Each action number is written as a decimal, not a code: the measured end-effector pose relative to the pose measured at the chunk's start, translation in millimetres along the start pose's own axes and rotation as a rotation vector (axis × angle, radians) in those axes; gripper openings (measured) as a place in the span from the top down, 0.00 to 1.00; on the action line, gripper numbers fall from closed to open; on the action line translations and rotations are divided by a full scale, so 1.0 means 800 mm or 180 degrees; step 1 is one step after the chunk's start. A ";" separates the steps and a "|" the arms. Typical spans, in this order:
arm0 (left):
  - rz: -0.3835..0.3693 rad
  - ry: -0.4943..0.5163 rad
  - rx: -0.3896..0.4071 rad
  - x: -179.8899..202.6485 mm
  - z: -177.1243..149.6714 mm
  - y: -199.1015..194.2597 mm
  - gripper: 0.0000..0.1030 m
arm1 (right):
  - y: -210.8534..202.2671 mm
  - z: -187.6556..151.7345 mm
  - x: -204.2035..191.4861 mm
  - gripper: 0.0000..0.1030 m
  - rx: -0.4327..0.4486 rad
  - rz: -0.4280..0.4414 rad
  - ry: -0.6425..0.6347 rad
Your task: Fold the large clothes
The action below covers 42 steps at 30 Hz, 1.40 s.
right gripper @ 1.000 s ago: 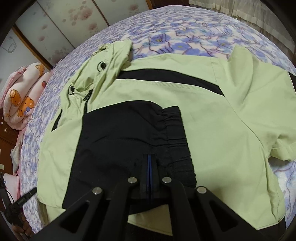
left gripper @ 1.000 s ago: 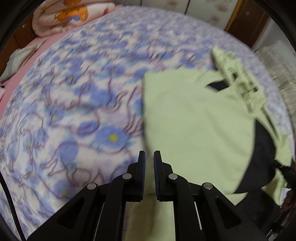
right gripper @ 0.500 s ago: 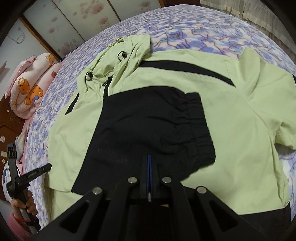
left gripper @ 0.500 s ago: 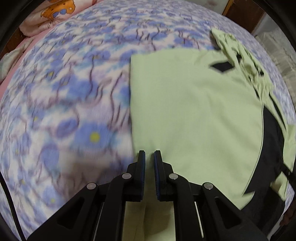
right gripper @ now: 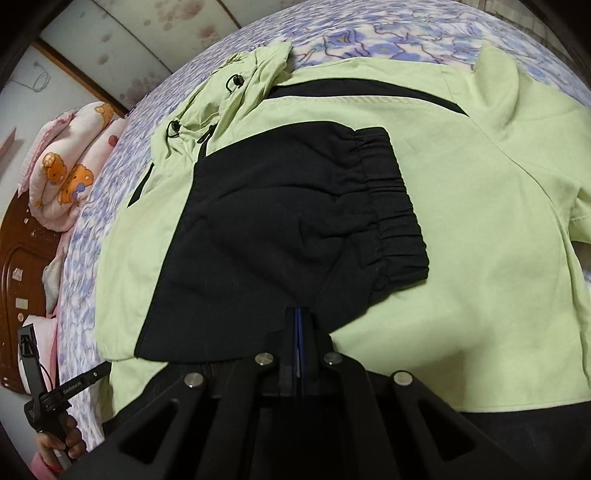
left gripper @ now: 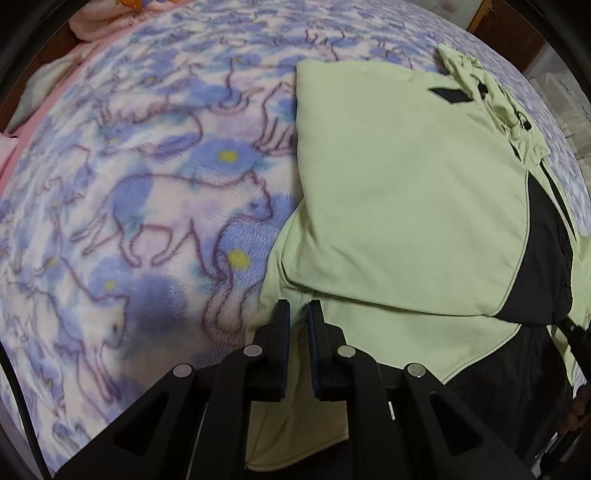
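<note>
The green-and-black jacket (right gripper: pixel 461 206) lies spread on the flowery blanket (left gripper: pixel 129 192). Right gripper (right gripper: pixel 298 325) is pinched closed on its black sleeve (right gripper: pixel 295 221); left gripper (left gripper: pixel 298 314) hovers slightly apart over the hem, holding nothing.

pale green jacket (right gripper: pixel 461 192) with black sleeve (right gripper: pixel 288 229) and black trim; blanket (left gripper: pixel 147 184) white with blue-purple flowers, yellow centres, outlined animals; far-left quilt (right gripper: pixel 70 166) pink with orange bears.

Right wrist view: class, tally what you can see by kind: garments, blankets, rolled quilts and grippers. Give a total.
Garments: 1, the green and black jacket
Blankets: 1, the blue floral blanket
Rolled quilts: 1, the bear-print quilt
Grippers: 2, the right gripper and the left gripper
Total: 5
</note>
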<state>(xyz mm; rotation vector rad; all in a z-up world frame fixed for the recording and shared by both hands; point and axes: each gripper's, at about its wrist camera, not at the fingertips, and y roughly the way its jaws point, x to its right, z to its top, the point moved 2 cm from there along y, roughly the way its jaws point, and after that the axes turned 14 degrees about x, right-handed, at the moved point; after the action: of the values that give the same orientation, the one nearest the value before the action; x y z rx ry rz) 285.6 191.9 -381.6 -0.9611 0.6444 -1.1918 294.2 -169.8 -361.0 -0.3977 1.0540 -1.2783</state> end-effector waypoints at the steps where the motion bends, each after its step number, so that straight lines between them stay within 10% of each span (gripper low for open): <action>1: 0.0011 -0.0066 0.0032 0.003 -0.001 -0.008 0.93 | -0.002 0.000 0.001 1.00 -0.0009 0.0020 -0.0004; 12: -0.0142 0.0135 -0.0009 0.147 -0.038 -0.076 0.70 | -0.057 -0.018 0.049 1.00 -0.0298 0.0388 0.0199; 16: -0.0307 0.0360 -0.0132 0.231 -0.073 -0.095 0.48 | -0.086 -0.019 0.088 1.00 -0.0380 0.0398 0.0211; 32: -0.0755 0.0957 -0.0355 0.492 -0.145 -0.133 0.47 | -0.190 0.006 0.350 0.99 -0.0254 0.0206 0.1031; 37: -0.0809 0.1166 -0.0417 0.548 -0.150 -0.138 0.44 | -0.218 0.021 0.427 0.73 0.0077 0.0096 0.1412; 42: -0.0815 0.1343 -0.0527 0.598 -0.155 -0.141 0.43 | -0.236 0.044 0.487 0.71 0.0388 -0.0036 0.1581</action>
<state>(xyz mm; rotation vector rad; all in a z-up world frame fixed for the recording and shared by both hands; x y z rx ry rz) 260.3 -308.8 -309.2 -0.9564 0.9878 -1.6101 185.5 -590.4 -361.6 0.0139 1.3778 -1.4828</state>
